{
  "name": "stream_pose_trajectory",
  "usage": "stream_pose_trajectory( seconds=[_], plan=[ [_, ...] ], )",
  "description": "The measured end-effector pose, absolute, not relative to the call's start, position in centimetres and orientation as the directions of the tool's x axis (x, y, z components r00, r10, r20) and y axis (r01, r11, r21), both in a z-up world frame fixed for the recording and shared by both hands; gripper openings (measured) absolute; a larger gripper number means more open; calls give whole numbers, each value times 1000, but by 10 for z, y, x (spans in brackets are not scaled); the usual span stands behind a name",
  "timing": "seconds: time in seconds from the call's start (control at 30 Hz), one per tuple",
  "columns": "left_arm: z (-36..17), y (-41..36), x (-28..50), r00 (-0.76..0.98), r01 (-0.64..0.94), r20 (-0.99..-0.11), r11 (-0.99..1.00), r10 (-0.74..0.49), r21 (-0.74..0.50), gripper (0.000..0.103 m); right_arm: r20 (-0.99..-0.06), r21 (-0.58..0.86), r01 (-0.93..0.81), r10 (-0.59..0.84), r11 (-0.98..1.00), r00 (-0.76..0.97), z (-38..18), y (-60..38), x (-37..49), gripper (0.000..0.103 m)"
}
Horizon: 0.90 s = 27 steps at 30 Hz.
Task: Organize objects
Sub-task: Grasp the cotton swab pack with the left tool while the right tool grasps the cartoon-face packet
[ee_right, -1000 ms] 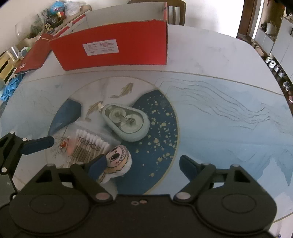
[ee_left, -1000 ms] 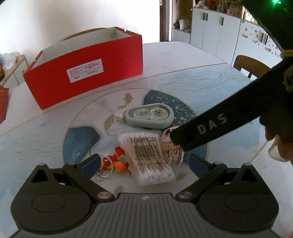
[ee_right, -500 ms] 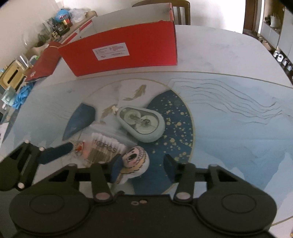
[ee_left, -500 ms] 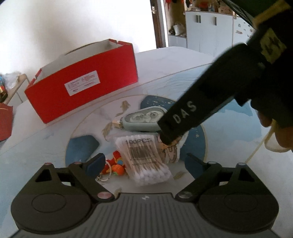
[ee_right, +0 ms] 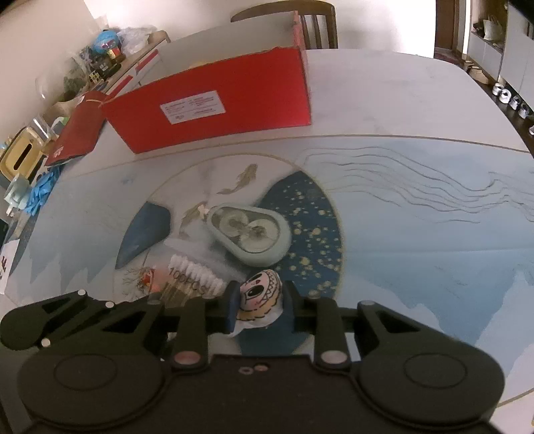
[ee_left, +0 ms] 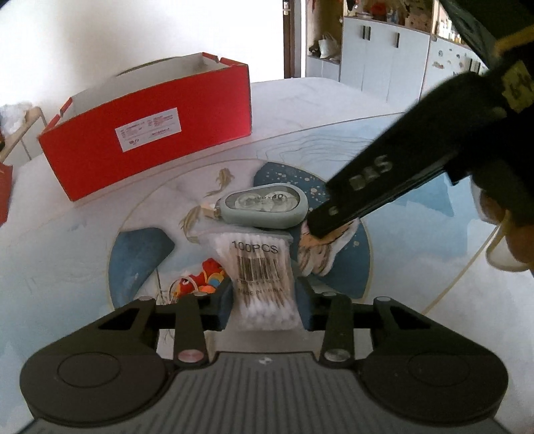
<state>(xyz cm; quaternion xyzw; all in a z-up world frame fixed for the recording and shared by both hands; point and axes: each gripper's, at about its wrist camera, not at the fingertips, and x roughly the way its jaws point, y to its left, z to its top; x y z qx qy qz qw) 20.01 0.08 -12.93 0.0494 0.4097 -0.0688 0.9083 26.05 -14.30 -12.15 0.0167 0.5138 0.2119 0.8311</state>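
Note:
A clear bag of cotton swabs (ee_left: 262, 267) marked 100PCS lies on the table mat. My left gripper (ee_left: 263, 300) is closing on it, and both pads press its sides. To its right sits a small face-printed soft toy (ee_right: 260, 295). My right gripper (ee_right: 261, 305) is closing on this toy, with the pads touching both sides. In the left wrist view a finger (ee_left: 367, 187) of the right gripper reaches down onto the toy (ee_left: 317, 257). A grey-green tape dispenser (ee_left: 263, 208) lies just beyond. A red-orange keychain (ee_left: 200, 280) lies left of the bag. The open red box (ee_left: 150, 133) stands behind.
The red box (ee_right: 217, 103) stands at the far side of the table, with a red lid (ee_right: 76, 133) and blue gloves (ee_right: 40, 193) to its left. A chair (ee_right: 300, 16) stands behind. A person's hand (ee_left: 520, 247) holds the right gripper at the right edge.
Both grippers' jaws have drawn in from wide open: the left around the swab bag, the right around the soft toy. Both hands have stayed almost in place.

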Motion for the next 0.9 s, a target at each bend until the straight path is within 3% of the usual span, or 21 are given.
stream_pose_trajectory(
  seconds=[0.23,0.9],
  plan=[
    [-123,10,201,645,143,-755,989,-119,-33,27,-844,210,-374,361,903,398,-109,-150,251,26],
    [-92,36,196,648,114,-732,977,-210,-179,26,-826,132,-456,352,880,440,-78,-150,234,26]
  ],
)
